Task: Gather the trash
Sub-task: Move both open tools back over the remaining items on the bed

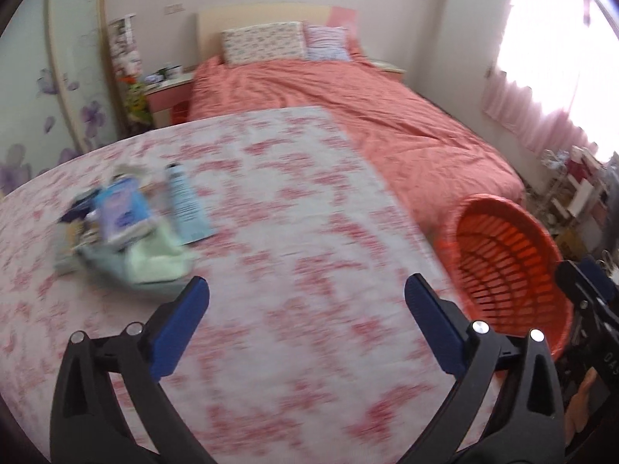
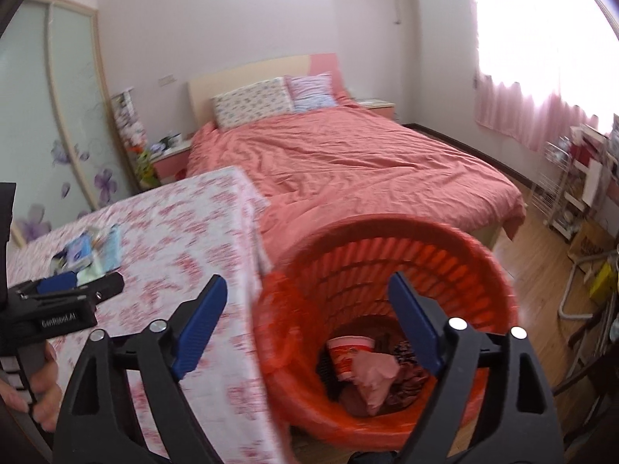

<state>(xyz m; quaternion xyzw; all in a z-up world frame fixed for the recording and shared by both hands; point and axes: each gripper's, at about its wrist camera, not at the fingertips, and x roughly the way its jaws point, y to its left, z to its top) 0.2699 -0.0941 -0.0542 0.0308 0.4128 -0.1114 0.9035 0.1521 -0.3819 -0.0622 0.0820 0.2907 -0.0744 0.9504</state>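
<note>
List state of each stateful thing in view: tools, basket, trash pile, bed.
left tool: open, nothing between its fingers
right tool: open, empty, over the basket mouth
orange basket: beside the table, partly filled; red cup and pink scrap inside
trash pile: on the table, not yet collected
table: covered with floral cloth
bed: made, two pillows at the headboard

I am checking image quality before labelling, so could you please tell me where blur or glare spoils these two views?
Left wrist view: motion blur smears the trash pile and tablecloth; the window is blown out. Right wrist view: sharper, though the orange basket rim is smeared and the window glares.
</note>
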